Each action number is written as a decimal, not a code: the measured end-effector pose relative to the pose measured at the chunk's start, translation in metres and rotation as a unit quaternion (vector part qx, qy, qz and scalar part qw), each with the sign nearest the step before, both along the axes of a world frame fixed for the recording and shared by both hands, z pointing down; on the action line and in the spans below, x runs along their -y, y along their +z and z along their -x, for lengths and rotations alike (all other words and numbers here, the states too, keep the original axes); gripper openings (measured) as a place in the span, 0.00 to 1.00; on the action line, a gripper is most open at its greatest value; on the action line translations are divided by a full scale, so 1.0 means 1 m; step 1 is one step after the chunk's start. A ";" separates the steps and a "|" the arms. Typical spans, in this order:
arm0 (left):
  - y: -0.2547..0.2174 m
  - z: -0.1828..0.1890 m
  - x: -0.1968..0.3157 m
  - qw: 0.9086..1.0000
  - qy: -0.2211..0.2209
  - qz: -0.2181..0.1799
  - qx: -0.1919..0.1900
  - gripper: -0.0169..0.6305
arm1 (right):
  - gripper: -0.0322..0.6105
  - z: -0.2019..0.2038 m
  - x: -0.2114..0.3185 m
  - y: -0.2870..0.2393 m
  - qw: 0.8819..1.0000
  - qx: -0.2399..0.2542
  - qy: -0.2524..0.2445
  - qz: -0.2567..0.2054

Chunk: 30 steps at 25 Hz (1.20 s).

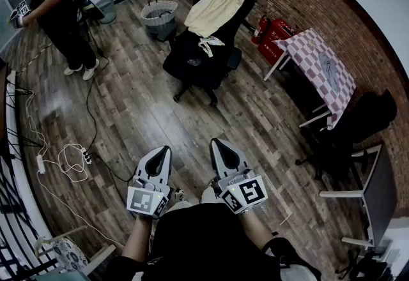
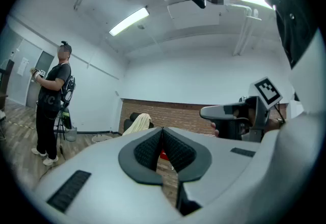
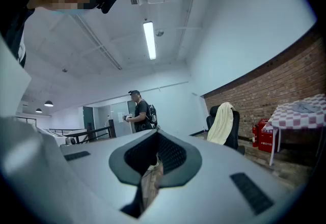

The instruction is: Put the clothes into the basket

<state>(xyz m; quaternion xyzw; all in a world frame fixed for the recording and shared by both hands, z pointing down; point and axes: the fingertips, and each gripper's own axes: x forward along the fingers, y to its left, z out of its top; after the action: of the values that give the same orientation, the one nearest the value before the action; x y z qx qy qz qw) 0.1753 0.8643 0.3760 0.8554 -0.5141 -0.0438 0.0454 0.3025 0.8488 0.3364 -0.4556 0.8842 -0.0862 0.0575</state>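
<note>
Grey-white grippers nearest the camera, both level, well short of the black office chair (image 1: 192,59). Left gripper (image 1: 165,149): fingers clenched tip to tip, nothing between them. Right gripper (image 1: 216,143): fingers likewise closed together, nothing held. The two sit side by side, apart, over the wood-plank floor (image 1: 134,113).

White power strip (image 1: 84,157) with a loose cable lies on the floor, on the near left of the chair and well apart from it.

Clothes are not in the basket. Cream garment (image 1: 217,2) hangs over the chair's backrest; a small white piece (image 1: 208,43) lies on the chair seat just below it.

Basket (image 1: 159,16) stands upright on the floor just left of the chair, near its far side; I can't make out what is inside.

Red fire extinguishers (image 1: 271,37) sit just right of the chair against the brick wall. Checked table (image 1: 323,72) is further right of the chair.

Person (image 1: 57,5) in black stands far left of the chair, beyond the basket.
</note>
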 end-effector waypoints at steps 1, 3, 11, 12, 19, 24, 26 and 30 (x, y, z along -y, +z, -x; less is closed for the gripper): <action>-0.003 0.003 -0.004 1.000 -0.005 0.001 -0.003 0.05 | 0.06 0.002 -0.003 -0.002 1.000 0.000 -0.001 0.001; -0.009 0.006 -0.013 1.000 -0.011 0.001 -0.010 0.05 | 0.06 0.005 -0.009 -0.005 1.000 -0.001 -0.004 0.002; -0.012 0.012 -0.013 0.999 -0.041 0.000 -0.023 0.05 | 0.06 0.010 -0.009 -0.007 1.000 -0.009 -0.026 0.004; -0.011 0.009 -0.012 0.999 -0.040 0.001 -0.020 0.05 | 0.06 0.007 -0.007 -0.005 1.000 -0.008 -0.026 0.007; -0.007 -0.011 -0.001 0.999 -0.041 0.010 -0.003 0.05 | 0.06 -0.002 0.007 -0.004 0.999 -0.003 -0.041 0.008; -0.022 -0.034 0.012 0.999 -0.036 -0.012 0.003 0.05 | 0.06 -0.016 0.015 -0.006 0.998 0.005 -0.055 -0.001; -0.024 -0.044 0.017 0.999 -0.039 -0.009 0.005 0.05 | 0.06 -0.023 0.021 -0.007 0.998 0.005 -0.058 -0.005; -0.023 -0.062 0.021 0.999 -0.047 -0.012 0.007 0.05 | 0.06 -0.041 0.029 -0.005 0.998 0.008 -0.055 -0.010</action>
<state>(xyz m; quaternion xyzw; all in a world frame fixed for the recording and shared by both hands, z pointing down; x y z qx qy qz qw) 0.2369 0.8432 0.3534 0.8310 -0.5536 -0.0455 0.0296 0.3439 0.8202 0.3315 -0.4051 0.9081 -0.0838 0.0643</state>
